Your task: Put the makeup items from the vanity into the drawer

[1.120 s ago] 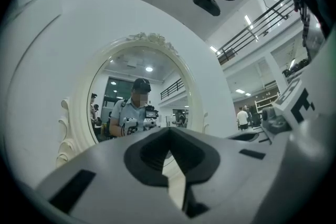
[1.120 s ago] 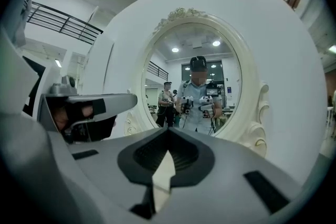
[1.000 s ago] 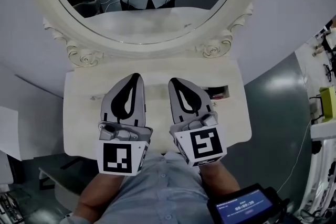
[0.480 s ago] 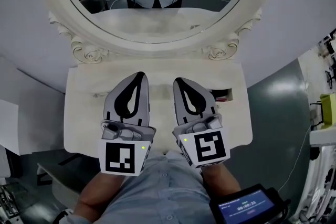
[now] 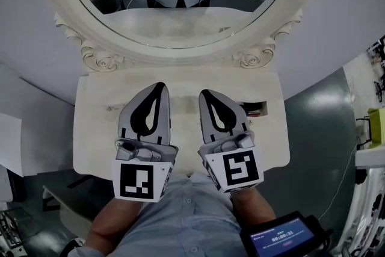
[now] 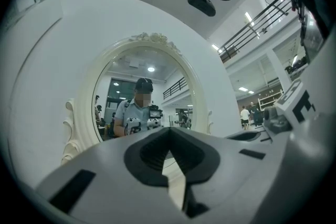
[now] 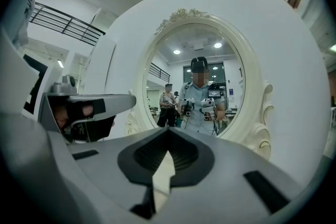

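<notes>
Little has shifted since a second ago; only the head view has nudged across the worktop (image 5: 90, 135). My left tongs (image 5: 157, 88) and right tongs (image 5: 206, 94) hang side by side above it, both clenched on nothing. Some dark reddish items (image 5: 254, 109), too small to identify, sit recessed at the worktop's right edge, near the right tongs. An oval mirror (image 5: 174, 9) blocks the way ahead.

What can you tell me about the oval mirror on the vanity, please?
The oval mirror stands upright at the back of the vanity top, before a plain white wall. Its thick cream frame looks like painted carved wood, with scrolls at both lower corners and a floral crest on top. The glass reflects the vanity top and a person in a light shirt. Nothing else touches it.
</notes>
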`<state>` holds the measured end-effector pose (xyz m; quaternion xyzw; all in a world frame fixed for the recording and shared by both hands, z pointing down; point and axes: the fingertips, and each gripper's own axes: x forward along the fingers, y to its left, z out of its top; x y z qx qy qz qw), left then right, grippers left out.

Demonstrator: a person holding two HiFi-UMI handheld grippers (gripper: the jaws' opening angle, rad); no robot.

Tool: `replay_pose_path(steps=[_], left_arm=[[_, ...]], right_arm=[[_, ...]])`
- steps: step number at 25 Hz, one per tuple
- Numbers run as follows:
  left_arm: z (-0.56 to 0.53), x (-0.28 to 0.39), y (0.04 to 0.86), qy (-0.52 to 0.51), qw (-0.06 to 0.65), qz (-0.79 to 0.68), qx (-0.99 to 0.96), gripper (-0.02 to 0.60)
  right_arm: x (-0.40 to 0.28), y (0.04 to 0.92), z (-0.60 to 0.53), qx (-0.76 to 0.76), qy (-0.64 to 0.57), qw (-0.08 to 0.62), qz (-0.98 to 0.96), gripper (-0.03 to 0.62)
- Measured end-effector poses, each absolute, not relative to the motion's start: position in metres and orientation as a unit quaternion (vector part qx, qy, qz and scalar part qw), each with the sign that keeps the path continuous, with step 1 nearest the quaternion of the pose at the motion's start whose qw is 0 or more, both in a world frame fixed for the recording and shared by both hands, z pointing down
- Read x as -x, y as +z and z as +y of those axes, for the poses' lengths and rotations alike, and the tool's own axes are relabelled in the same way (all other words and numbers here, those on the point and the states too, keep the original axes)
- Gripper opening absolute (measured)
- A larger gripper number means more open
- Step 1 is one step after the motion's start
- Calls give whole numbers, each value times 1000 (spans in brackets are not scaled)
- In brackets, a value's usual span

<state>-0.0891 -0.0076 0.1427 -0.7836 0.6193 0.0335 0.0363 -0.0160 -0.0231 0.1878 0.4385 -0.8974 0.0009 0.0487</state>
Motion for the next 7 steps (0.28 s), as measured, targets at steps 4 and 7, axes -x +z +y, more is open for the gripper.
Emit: replay_pose_path(steps=[4,7], left_arm=[[-8,90,144,32,32,621,783,0],[-8,90,145,29,29,622,782,0]], right_arm=[[17,182,-25,-439,-1,30,-898,0],[17,184,-25,-439,0,35,-898,0]])
